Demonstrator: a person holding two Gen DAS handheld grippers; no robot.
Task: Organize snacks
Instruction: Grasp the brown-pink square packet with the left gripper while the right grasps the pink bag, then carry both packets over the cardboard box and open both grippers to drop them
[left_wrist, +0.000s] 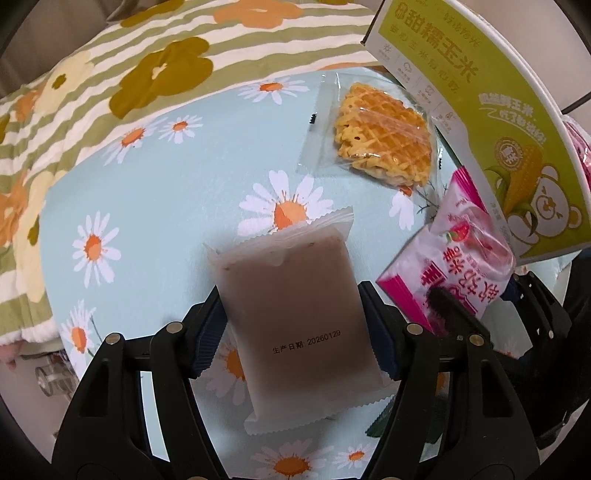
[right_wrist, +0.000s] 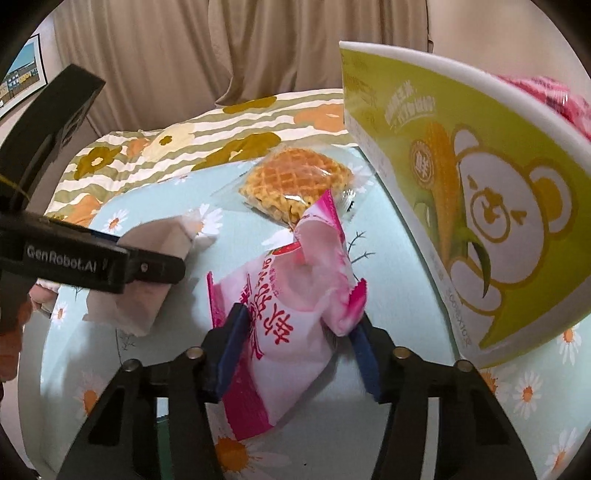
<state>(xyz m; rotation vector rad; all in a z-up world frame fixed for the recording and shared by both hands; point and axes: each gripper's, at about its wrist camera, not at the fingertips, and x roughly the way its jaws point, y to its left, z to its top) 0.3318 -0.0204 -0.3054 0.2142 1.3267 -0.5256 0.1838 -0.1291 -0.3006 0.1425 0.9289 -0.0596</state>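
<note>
My left gripper (left_wrist: 291, 314) is shut on a frosted packet with a brown cake (left_wrist: 295, 310), held above the daisy tablecloth (left_wrist: 166, 192); the packet also shows in the right wrist view (right_wrist: 147, 273). My right gripper (right_wrist: 295, 332) is shut on a pink and white snack packet (right_wrist: 291, 314), which also shows in the left wrist view (left_wrist: 454, 258). A clear-wrapped waffle (left_wrist: 384, 136) lies on the cloth further back, also in the right wrist view (right_wrist: 295, 181). A green and white corn box (right_wrist: 480, 192) stands at the right, with pink packets showing over its rim.
The corn box (left_wrist: 491, 122) stands close to the right of both grippers. A green striped flower blanket (left_wrist: 110, 74) lies behind the table. Curtains (right_wrist: 258, 44) hang at the back. The left gripper body (right_wrist: 74, 254) crosses the left of the right wrist view.
</note>
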